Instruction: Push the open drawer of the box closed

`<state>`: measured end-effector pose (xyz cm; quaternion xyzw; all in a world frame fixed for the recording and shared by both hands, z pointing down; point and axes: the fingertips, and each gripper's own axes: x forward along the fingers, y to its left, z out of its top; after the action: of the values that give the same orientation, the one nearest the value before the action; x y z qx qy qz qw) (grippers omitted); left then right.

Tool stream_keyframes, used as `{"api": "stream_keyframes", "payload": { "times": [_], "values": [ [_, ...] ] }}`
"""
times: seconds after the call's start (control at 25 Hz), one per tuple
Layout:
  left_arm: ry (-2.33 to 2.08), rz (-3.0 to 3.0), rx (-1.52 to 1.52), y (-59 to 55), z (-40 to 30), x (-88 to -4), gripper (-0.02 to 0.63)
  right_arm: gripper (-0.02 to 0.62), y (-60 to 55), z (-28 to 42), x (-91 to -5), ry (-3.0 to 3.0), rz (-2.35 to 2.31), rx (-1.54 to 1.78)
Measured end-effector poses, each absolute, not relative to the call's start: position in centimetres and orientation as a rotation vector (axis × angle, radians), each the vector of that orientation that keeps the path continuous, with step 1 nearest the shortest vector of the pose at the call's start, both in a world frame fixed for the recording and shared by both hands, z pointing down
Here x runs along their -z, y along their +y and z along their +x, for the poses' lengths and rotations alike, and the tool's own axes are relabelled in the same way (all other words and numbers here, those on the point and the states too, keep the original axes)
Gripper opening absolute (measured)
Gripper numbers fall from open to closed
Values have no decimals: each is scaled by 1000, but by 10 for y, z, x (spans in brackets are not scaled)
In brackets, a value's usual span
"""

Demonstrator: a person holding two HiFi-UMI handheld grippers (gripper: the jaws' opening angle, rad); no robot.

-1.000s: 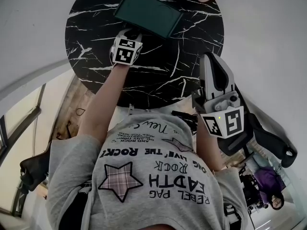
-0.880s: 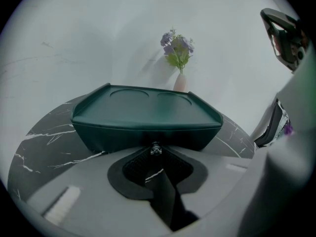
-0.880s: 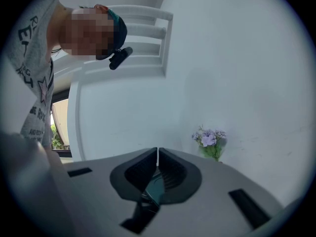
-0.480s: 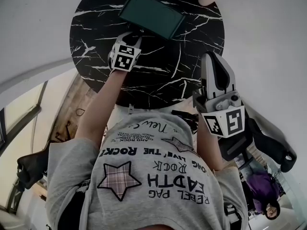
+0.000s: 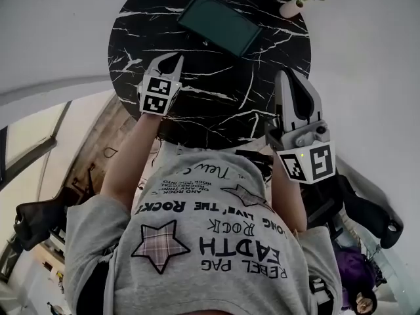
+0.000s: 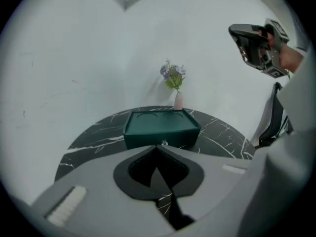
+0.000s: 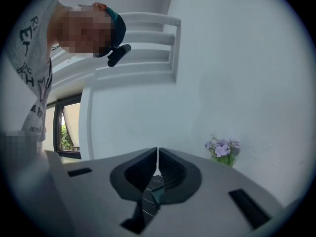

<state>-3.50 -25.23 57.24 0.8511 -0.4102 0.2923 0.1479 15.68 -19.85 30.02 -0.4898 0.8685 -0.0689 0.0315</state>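
pulled back from the flat dark green rectangular box (image 5: 220, 23), the left gripper (image 5: 172, 59) has just closed its jaws on nothing. the box lies near the far edge of the round black marble table (image 5: 216, 104), drawer flush; only the left gripper view shows its small knob (image 6: 164, 143). a pale vase of purple flowers (image 5: 293, 4) stands near. the right gripper (image 5: 292, 77), jaws together and empty, hovers at the near rim.

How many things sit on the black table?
2: a green box at the far side, a flower vase behind it at the edge. The near edge is hidden.
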Motion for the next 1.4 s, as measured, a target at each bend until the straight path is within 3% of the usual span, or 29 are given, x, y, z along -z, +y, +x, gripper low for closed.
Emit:
{"api": "stream_keyframes", "payload": {
  "times": [0.72, 1.0, 1.4],
  "values": [
    [-1675, 2584, -348, -201, -109, -351, 9, 17, -175, 146, -258, 2711, -1387, 84],
    [-1755, 2555, -121, -173, -126, -302, 9, 17, -167, 148, -243, 2695, -1376, 28],
    [-1834, 2574, -51, -158, -135, -268, 9, 17, -155, 143, -228, 2698, -1373, -44]
  ]
}}
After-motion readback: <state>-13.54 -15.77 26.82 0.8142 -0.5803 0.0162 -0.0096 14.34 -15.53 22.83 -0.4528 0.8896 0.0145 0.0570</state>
